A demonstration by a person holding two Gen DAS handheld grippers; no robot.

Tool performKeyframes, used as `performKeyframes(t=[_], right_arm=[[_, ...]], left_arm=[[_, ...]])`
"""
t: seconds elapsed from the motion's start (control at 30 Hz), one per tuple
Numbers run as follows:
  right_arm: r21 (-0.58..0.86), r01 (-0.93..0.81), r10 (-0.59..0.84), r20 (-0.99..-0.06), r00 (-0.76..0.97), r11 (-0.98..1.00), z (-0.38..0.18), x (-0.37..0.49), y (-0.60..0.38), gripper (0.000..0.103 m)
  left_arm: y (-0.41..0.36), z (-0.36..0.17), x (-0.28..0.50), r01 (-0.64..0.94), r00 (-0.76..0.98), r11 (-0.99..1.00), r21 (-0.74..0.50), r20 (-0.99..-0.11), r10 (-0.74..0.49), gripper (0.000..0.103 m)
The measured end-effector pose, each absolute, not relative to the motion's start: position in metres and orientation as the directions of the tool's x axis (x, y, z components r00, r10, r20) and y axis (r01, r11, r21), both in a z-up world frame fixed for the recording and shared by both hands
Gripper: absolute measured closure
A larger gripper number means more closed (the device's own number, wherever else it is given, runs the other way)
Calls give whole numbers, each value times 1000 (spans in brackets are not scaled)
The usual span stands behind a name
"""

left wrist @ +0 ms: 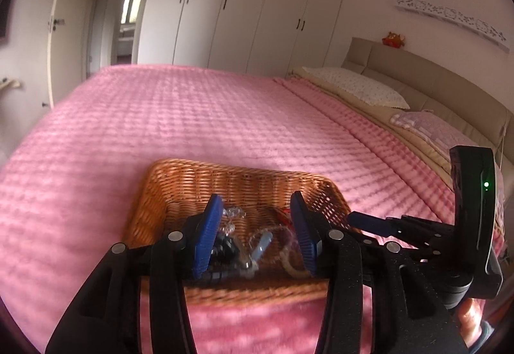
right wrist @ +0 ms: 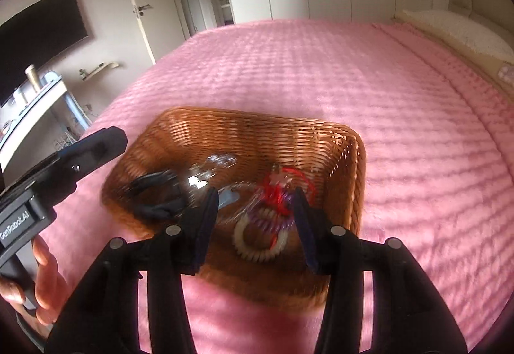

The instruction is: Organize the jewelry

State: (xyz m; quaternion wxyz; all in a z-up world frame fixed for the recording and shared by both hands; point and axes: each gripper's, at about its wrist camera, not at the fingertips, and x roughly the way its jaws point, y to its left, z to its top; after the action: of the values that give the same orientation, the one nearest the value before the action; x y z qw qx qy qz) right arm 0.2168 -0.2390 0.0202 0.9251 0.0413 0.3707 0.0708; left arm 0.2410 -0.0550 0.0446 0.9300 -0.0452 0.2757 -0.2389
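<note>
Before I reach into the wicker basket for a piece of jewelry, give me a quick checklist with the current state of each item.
1. Left gripper open, nothing between pads: ok.
2. Right gripper open, nothing between pads: ok.
3. Woven wicker basket sitting flat on pink bedspread: ok.
4. Cream coiled ring bracelet lying exposed below right gripper: ok.
5. Red cord piece separate from its neighbours: cannot tell, blurred.
6. Black band clear of the bracelet: ok.

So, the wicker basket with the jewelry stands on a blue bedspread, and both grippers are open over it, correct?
Not quite: the bedspread is pink, as the right wrist view shows. The wicker basket does stand on it, with the left gripper and right gripper open over the jewelry.
</note>
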Motion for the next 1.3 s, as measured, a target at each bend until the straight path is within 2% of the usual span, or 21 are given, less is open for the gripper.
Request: performKeyframes(t=[0.17, 0.27, 0.3, 0.4, 0.53, 0.77, 0.87, 1.03, 1.1, 1.3], right_arm=[[106, -105, 148, -621, 770, 989, 36, 161, -227, 50], [100, -98, 138, -585, 799, 990, 37, 128, -225, 44], [103, -94, 137, -577, 805, 990, 36, 122, -225, 44], [126, -80, 136, -549, 824, 989, 26, 95, -226, 39], [87, -50, 87, -502, 860, 995, 8, 67, -220, 34], [14, -2, 8, -430, 903, 1000, -14, 43, -210, 31], [14, 14, -7, -407, 914, 1000, -16, 40, -211, 25], [18, 20, -11, -402, 915, 1000, -21, 38, -211, 25], [17, 19, -11, -401, 916, 1000, -23, 38, -211, 24], [17, 11, -4, -394, 919, 1000, -22, 37, -210, 19]], left_arm=[[-37, 59, 182, 411, 767, 889, -203, -451, -457, 56], [-22, 57, 145, 390, 788, 899, -200, -432, -438, 48], [-17, 54, 133, 374, 799, 906, -197, -427, -423, 42], [-2, 42, 100, 309, 840, 934, -180, -409, -357, 38], [12, 13, 67, 227, 871, 962, -153, -409, -271, 36], [20, -15, 48, 111, 923, 990, -88, -360, -136, 35], [27, -14, 45, 104, 935, 988, -112, -326, -136, 24], [27, -18, 41, 120, 937, 986, -114, -317, -150, 23], [25, -19, 40, 122, 938, 987, -104, -313, -149, 19], [19, -19, 38, 125, 940, 989, -82, -308, -144, 15]])
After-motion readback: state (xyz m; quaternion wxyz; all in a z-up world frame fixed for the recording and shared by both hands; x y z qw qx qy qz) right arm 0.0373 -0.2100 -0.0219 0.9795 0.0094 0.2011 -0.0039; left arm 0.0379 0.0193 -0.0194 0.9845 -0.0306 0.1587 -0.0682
